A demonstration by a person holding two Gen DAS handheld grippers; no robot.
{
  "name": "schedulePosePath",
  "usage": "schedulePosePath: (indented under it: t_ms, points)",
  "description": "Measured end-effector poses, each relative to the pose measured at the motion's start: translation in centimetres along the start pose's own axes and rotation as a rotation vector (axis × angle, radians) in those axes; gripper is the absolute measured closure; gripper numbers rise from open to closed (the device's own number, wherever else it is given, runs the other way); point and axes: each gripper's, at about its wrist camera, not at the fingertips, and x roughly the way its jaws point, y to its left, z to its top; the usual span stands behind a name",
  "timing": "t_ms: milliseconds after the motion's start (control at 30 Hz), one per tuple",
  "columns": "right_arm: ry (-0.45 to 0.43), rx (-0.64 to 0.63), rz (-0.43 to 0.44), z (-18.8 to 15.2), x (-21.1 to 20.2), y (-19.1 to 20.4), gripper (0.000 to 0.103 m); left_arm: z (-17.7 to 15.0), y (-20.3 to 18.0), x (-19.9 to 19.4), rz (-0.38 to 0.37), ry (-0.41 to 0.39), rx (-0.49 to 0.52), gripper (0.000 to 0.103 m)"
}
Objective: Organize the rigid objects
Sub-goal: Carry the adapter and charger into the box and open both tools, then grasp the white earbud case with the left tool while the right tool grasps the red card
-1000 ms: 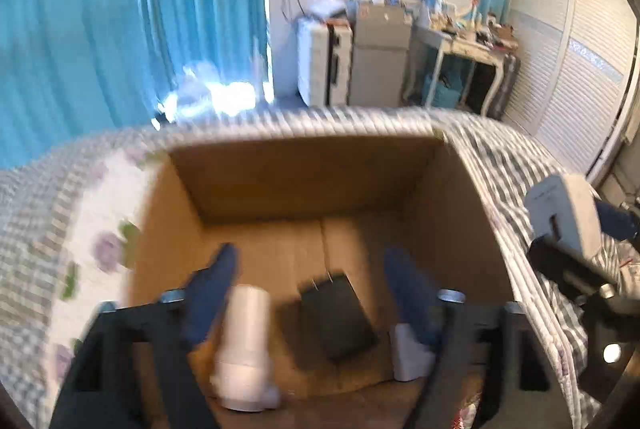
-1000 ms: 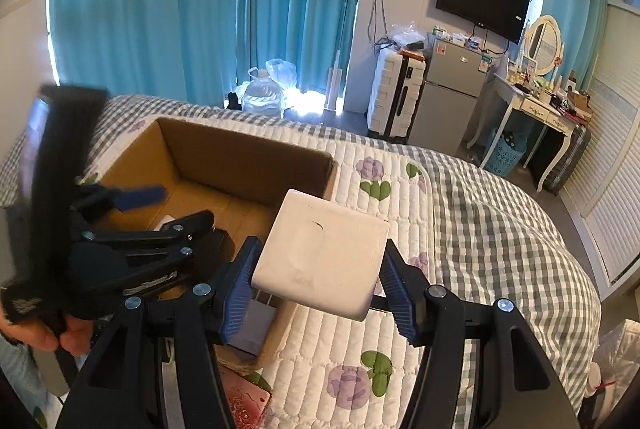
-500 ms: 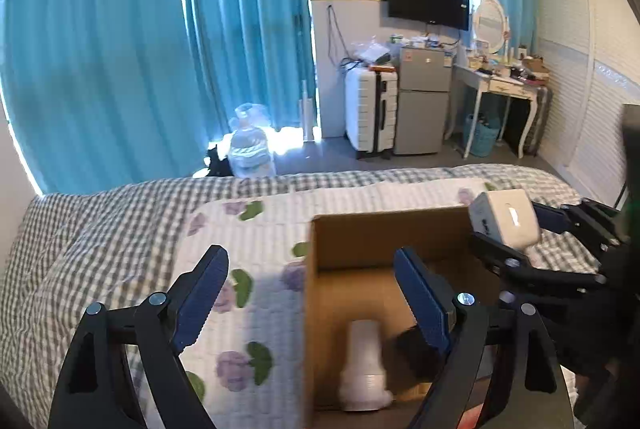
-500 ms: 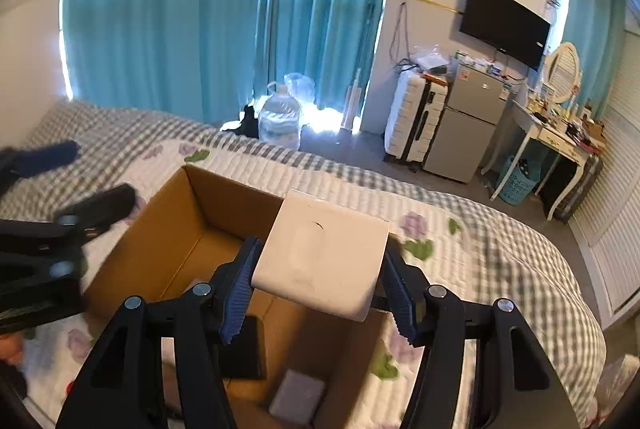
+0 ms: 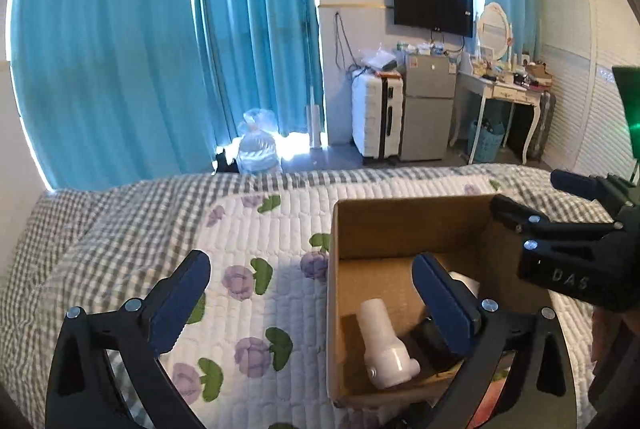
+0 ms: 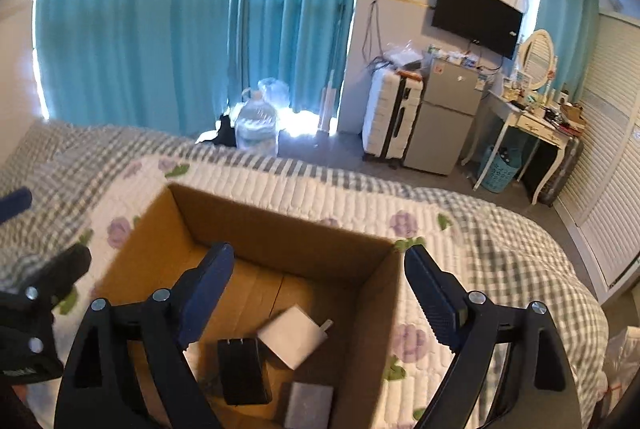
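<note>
An open cardboard box [image 6: 280, 241] stands on the bed; it also shows in the left wrist view [image 5: 400, 225]. Inside lie a white square charger [image 6: 294, 335], a black adapter [image 6: 242, 369], a grey block [image 6: 310, 403] and a white cylindrical device [image 5: 382, 345]. My right gripper [image 6: 316, 293] is open and empty above the box; it appears at the right of the left wrist view [image 5: 560, 221]. My left gripper [image 5: 312, 303] is open and empty, straddling the box's left wall above the quilt.
The bed has a white floral quilt [image 5: 260, 249] over a grey checked cover [image 6: 520, 249]. Beyond the bed stand a water jug [image 6: 256, 127], a white suitcase [image 6: 390, 117], a small fridge [image 6: 444, 117] and a dressing table [image 6: 532, 121].
My right gripper has opened and let go of the white charger, which now lies in the box. My left gripper has drawn back to the left of the box.
</note>
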Motion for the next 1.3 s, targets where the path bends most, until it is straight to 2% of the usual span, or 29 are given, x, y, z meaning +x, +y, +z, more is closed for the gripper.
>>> schedulePosePath:
  t_ms: [33,200,267,400,533,667,833,1000,1100,1167,1233,1300]
  points:
    - [-0.017,0.002,-0.012,0.2,-1.6,-0.2,0.01,0.1,0.1,-0.9,-0.001,-0.007,0.003,0.0]
    - [-0.068,0.005,-0.044,1.2,-8.6,-0.8,0.007,1.4,0.0,-7.1,-0.003,-0.069,0.012,0.0]
    - [-0.092,-0.001,-0.062,1.3,-11.8,-0.9,0.001,1.8,0.0,-9.4,0.001,-0.089,0.018,0.0]
    - [-0.12,-0.021,-0.084,1.3,-17.4,-0.6,0.0,2.5,0.0,-14.2,-0.015,-0.118,0.012,0.0]
    - [-0.099,-0.026,-0.079,0.4,-21.3,-0.1,0.0,1.8,-0.2,-17.5,-0.024,-0.1,0.038,0.0]
    - [-0.092,-0.036,-0.067,-1.9,-23.4,0.4,0.0,-0.5,-0.3,-18.7,-0.03,-0.089,0.041,0.0]
    - [-0.024,-0.05,-0.07,-6.5,-21.7,0.8,0.0,-5.2,0.9,-15.9,-0.037,0.014,-0.005,0.0]
    - [0.054,-0.044,-0.025,-12.8,-16.3,1.6,0.0,-10.7,0.9,-11.0,0.036,0.117,-0.003,0.0]
    - [0.123,-0.026,-0.006,-15.8,-12.4,1.7,0.0,-14.2,0.6,-8.0,0.05,0.198,-0.018,0.0]
    - [0.165,-0.028,-0.026,-17.2,-9.9,1.4,0.0,-16.0,0.0,-6.1,0.022,0.239,-0.036,0.0]
    - [0.19,-0.024,-0.042,-18.3,-8.5,1.1,0.0,-17.2,-1.3,-5.0,-0.009,0.271,0.0,0.0]
    - [0.225,0.034,-0.023,-20.0,-7.3,0.2,0.0,-18.2,-2.9,-3.8,-0.038,0.301,0.05,0.001]
